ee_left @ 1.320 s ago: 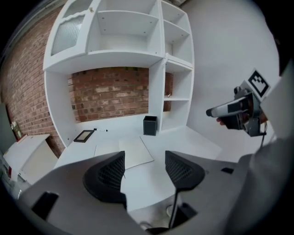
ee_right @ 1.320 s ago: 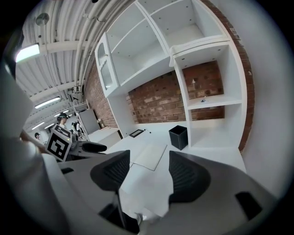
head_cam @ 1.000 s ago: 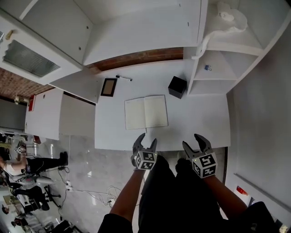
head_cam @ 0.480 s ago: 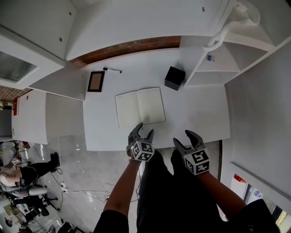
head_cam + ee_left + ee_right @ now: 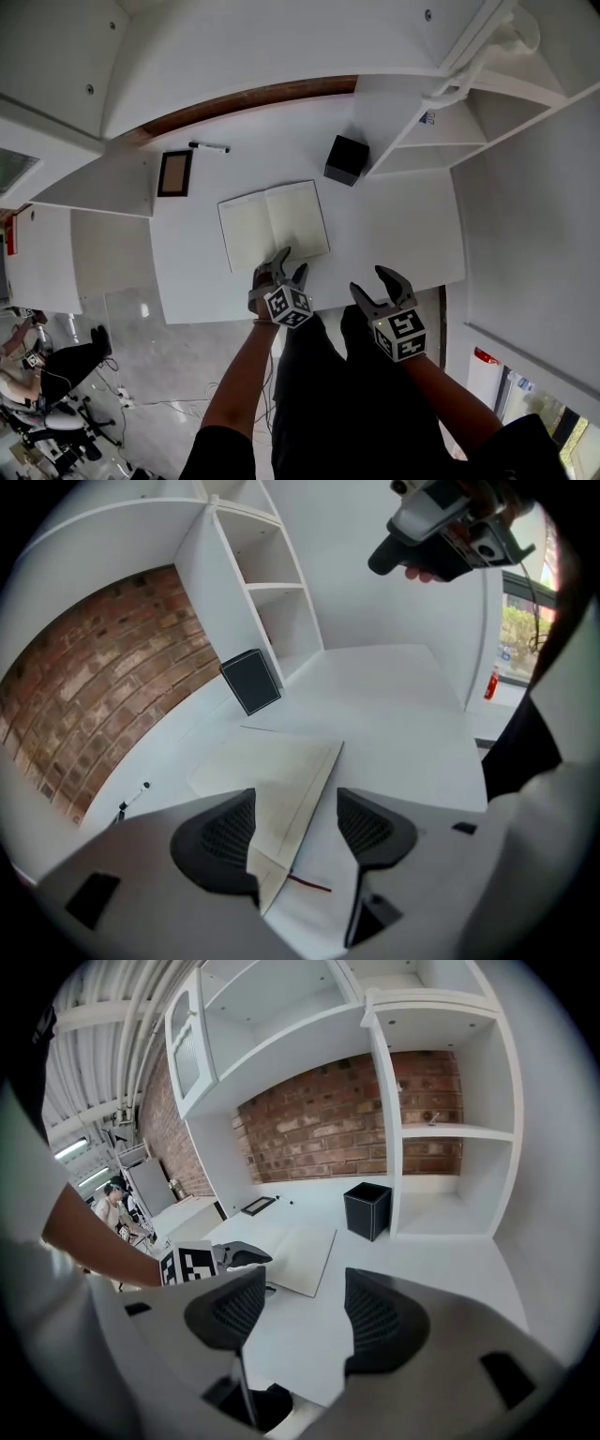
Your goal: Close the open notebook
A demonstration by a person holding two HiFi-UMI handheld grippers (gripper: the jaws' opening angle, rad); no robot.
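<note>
1. The open notebook [image 5: 274,223] lies flat on the white desk [image 5: 403,225], near the middle, with both cream pages facing up.
2. The left gripper [image 5: 289,264] sits at the notebook's 6 o'clock edge. Its jaws are spread, and in the left gripper view the near corner of the right-hand page lies between them, close against the left jaw. Whether the jaw touches the page cannot be told.
3. A thin red ribbon [image 5: 309,883] trails out from under that corner onto the desk.
4. The right gripper [image 5: 380,284] hangs at 4 o'clock from the notebook, by the desk's near edge. Its jaws are apart, with only bare desk between them.
5. A black box [image 5: 346,159] stands at 2 o'clock from the notebook.
6. A small picture frame [image 5: 174,173] lies at 10 o'clock, and a marker pen [image 5: 208,147] at 11 o'clock.
</note>
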